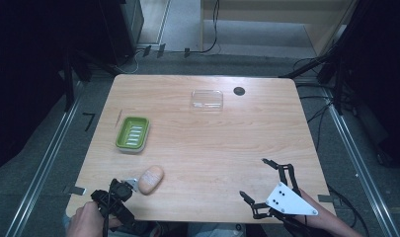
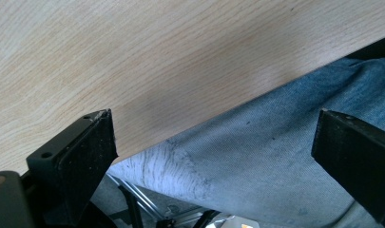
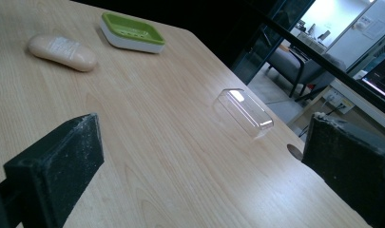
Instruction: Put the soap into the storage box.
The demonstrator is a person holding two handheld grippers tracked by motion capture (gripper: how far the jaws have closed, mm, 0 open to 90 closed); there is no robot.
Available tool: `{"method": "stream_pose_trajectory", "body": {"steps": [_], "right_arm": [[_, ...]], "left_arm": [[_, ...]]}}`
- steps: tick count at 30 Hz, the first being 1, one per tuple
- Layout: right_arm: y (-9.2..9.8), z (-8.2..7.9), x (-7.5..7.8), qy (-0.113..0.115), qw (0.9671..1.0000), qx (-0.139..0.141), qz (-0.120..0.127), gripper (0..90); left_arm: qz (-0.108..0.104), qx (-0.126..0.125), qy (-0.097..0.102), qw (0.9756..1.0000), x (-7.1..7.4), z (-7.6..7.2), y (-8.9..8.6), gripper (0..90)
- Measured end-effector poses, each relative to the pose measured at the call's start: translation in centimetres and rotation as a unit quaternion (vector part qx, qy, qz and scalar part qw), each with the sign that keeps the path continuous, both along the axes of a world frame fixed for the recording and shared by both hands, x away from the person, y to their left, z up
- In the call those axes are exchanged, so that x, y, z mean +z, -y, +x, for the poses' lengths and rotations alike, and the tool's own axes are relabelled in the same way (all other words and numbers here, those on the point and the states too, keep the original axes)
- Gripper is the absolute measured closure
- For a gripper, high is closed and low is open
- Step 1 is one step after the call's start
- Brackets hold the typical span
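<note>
Green soap dish [image 1: 132,134] empty (soap [image 1: 151,179] beside); clear lid [image 1: 207,99] apart; both tools released.

Black 2-jaw right claw [image 1: 253,177] with white three-cornered plate; faded blue jeans [image 2: 275,156].

No text can be read (the soap bar's [image 3: 62,52] marking is blurred).
</note>
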State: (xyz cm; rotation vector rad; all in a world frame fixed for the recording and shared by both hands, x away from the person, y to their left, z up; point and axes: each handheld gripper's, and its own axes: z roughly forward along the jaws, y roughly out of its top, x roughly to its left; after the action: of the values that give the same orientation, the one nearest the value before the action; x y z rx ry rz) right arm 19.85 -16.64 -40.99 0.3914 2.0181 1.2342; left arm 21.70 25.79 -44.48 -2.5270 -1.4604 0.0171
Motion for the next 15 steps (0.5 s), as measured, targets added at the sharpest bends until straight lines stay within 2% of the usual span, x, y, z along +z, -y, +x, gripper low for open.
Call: {"method": "stream_pose_trajectory", "body": {"steps": [12,15], "right_arm": [[-0.06,-0.07,0.01,-0.001,1.0000,-0.001,0.000,0.0],[-0.02,-0.07,0.00,-0.001,1.0000,-0.002,-0.001,0.0]], "left_arm": [[-0.005,-0.014,-0.009,0.9999,0.17,0.02,0.70,0.8],[-0.006,-0.020,-0.006,0.9998,0.32,0.18,0.96,0.8]]}}
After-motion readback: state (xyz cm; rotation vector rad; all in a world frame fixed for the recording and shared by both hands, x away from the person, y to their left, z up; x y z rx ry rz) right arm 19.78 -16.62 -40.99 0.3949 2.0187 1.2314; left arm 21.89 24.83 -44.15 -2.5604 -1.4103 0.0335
